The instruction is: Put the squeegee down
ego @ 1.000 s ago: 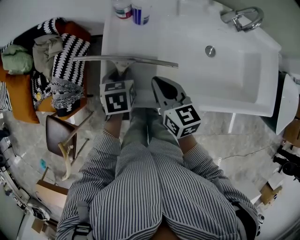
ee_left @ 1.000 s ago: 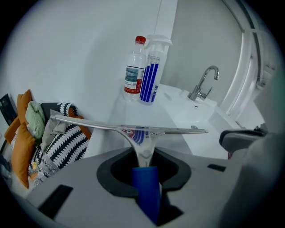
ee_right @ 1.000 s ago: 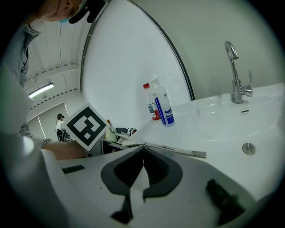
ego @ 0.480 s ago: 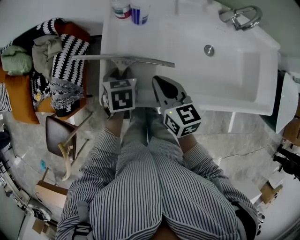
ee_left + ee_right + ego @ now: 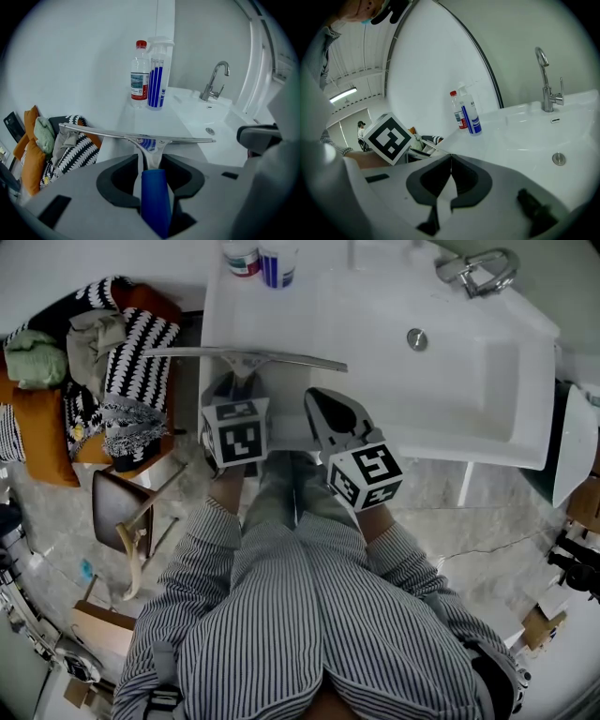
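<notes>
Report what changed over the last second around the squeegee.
The left gripper has just been opening its fingers. The squeegee has its blue handle between them, seemingly no longer clamped, and its blade edged slightly leftward in the head view. The right gripper stayed shut, empty and still. Nothing else on the sink counter moved.

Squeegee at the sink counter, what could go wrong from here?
The left gripper has just been opening, yet the squeegee handle lies between its fingers; pulling away crookedly could drag it. Its blade overhangs the counter edge above the clothes pile, so a nudge might tip it off.
</notes>
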`<state>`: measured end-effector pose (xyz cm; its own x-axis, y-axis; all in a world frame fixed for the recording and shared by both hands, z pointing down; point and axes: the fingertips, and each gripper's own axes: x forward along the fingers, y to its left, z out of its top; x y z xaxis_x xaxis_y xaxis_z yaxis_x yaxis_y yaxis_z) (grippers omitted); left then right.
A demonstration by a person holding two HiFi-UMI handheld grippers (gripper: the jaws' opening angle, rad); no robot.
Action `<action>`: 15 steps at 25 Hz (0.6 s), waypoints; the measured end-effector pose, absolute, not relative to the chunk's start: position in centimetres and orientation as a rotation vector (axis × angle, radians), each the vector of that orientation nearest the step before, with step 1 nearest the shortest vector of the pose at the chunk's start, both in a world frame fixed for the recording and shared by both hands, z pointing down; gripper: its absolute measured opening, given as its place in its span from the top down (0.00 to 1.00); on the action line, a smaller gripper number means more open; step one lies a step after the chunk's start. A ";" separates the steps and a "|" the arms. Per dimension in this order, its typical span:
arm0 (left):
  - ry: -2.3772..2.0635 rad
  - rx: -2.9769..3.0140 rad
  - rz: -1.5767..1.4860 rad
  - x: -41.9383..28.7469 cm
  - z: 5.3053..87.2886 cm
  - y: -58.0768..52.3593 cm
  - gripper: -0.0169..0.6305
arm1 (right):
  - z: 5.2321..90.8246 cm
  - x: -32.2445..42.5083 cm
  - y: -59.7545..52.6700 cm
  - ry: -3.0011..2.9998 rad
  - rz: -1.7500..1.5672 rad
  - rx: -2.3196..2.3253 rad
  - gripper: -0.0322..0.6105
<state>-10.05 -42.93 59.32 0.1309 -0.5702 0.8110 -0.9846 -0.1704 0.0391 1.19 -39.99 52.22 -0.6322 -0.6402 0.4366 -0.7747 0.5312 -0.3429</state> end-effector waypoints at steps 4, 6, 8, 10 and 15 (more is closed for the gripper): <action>-1.515 1.813 0.880 -10.1 58.6 -42.5 0.72 | 51.7 1.2 -39.9 -2.522 0.740 1.185 0.93; -1.526 1.816 0.875 -10.1 58.2 -42.3 0.71 | 51.4 1.1 -39.8 -2.526 0.734 1.183 0.93; -1.540 1.826 0.869 -10.2 57.6 -42.3 0.71 | 51.1 1.1 -39.7 -2.532 0.723 1.186 0.93; -1.563 1.837 0.852 -10.2 56.9 -42.2 0.71 | 50.7 1.2 -39.7 -2.536 0.711 1.189 0.93; -1.547 1.906 0.801 -9.3 54.7 -42.3 0.71 | 49.3 1.3 -39.7 -2.558 0.675 1.201 0.93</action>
